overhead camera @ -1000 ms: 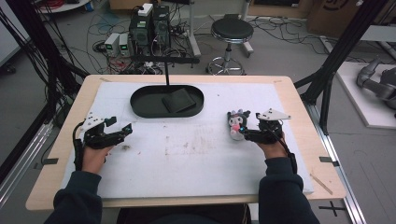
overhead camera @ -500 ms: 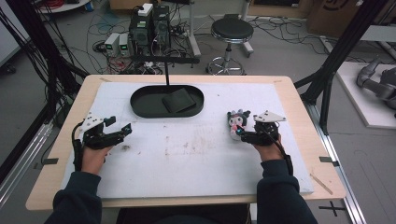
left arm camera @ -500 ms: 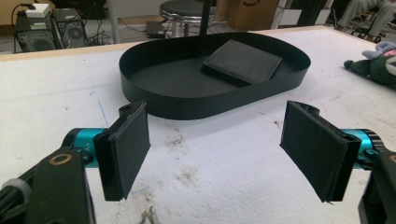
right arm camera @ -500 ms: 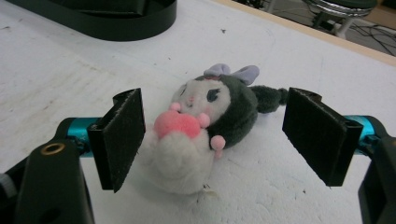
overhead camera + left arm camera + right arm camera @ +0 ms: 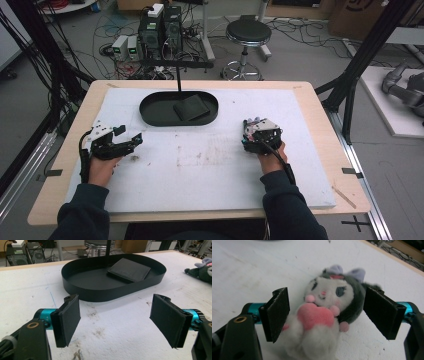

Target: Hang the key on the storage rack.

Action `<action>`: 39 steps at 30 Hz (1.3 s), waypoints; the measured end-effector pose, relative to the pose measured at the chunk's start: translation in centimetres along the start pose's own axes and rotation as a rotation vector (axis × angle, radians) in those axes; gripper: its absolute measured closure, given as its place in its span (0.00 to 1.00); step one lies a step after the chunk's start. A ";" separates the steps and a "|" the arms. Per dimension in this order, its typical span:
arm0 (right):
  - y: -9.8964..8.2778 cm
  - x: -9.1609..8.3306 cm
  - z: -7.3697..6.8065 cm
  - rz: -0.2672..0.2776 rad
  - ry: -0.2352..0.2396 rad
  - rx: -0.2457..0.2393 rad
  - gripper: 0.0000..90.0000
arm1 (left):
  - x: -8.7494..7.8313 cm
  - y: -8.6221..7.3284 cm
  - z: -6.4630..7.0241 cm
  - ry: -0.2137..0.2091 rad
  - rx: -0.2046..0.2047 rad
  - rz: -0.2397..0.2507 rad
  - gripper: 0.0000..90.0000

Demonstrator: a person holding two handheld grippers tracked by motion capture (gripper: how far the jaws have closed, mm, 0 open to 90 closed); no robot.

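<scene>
From the high view, the right gripper [image 5: 256, 131] sits over a small plush toy [image 5: 251, 123] on the white foam mat [image 5: 210, 165], right of centre and well apart from the black oval tray [image 5: 150, 111] at the far middle of the table; the hand has come in low behind the toy, which suits a straight forward pick. The left gripper [image 5: 131, 141] rests low near the left edge of the mat, aimed toward the tray, and seems parked out of the way while the other hand works. The tray holds a flat black wallet [image 5: 190, 108], so it is probably the collecting spot for the toy too. In the left gripper view, the left gripper [image 5: 115, 315] is spread wide with nothing but bare mat between its pads, which face the near wall of the tray [image 5: 105, 293]; the wallet [image 5: 130, 269] lies flat toward the tray's far side, and the toy [image 5: 202, 270] peeks in at the right edge. In the right gripper view, the right gripper [image 5: 327, 315] is released, its pads straddling the plush toy [image 5: 324, 315], which lies on its back, face up, hugging a pink heart [image 5: 315, 315]. One pad looks to brush the toy's white side; the other stands just beside its dark head. By my reading, the jaws are set to close on the soft body.
</scene>
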State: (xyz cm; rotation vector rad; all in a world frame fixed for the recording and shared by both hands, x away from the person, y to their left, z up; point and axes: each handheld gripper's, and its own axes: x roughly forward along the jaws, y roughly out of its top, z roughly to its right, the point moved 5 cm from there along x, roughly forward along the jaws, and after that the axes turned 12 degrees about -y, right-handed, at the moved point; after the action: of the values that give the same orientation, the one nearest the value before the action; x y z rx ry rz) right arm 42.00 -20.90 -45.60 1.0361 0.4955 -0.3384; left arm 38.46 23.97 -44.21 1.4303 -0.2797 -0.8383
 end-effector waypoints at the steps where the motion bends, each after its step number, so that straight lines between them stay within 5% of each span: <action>1: -0.3 0.5 0.0 -0.033 0.009 -0.012 0.23 | 0.0 0.0 0.0 0.000 -0.001 0.000 0.27; 10: -0.8 0.4 0.5 -0.060 0.129 -0.031 0.52 | 0.0 0.0 0.0 -0.001 -0.003 0.002 0.27; 13: -1.1 0.2 1.9 -0.054 0.257 0.025 0.54 | 0.0 0.0 -0.1 0.000 -0.005 0.003 0.27; 14: -1.1 0.2 1.9 -0.054 0.257 0.025 0.54 | 0.0 0.0 -0.1 0.000 -0.005 0.003 0.27; 15: -1.3 0.0 2.6 -0.041 0.360 0.081 0.54 | 0.1 0.0 -0.1 0.000 -0.005 0.004 0.27; 17: -1.5 -0.2 3.1 -0.033 0.434 0.112 0.53 | 0.1 0.0 -0.1 0.000 -0.003 0.002 0.27; 19: -1.6 -0.2 3.3 -0.031 0.404 0.108 0.51 | 0.1 0.0 -0.1 -0.001 -0.003 0.003 0.27; 20: -1.7 0.0 3.9 -0.027 0.323 0.119 0.44 | 0.1 0.0 -0.1 0.000 -0.004 0.004 0.27; 24: -1.4 0.1 4.7 0.007 0.185 0.118 0.26 | 0.1 0.0 0.0 -0.001 0.000 0.001 0.27; 28: -1.2 0.3 4.0 0.025 0.123 0.059 0.22 | 0.1 0.0 -0.1 0.000 -0.003 0.001 0.27; 32: -1.7 1.5 3.3 -0.031 0.112 0.036 0.22 | 0.2 -0.1 -0.1 -0.002 -0.004 0.000 0.27; 34: -2.4 2.5 2.5 -0.090 0.118 -0.023 0.22 | 0.2 -0.1 0.0 -0.002 -0.003 -0.002 0.27; 39: -2.5 2.7 2.6 -0.117 0.166 0.010 0.40 | 0.1 -0.1 -0.1 0.000 -0.007 0.002 0.27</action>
State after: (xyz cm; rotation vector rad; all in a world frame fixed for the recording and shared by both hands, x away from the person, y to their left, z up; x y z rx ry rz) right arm 43.63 -24.47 -47.76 1.0522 0.7058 -0.3606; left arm 38.61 23.97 -44.32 1.4234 -0.2780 -0.8372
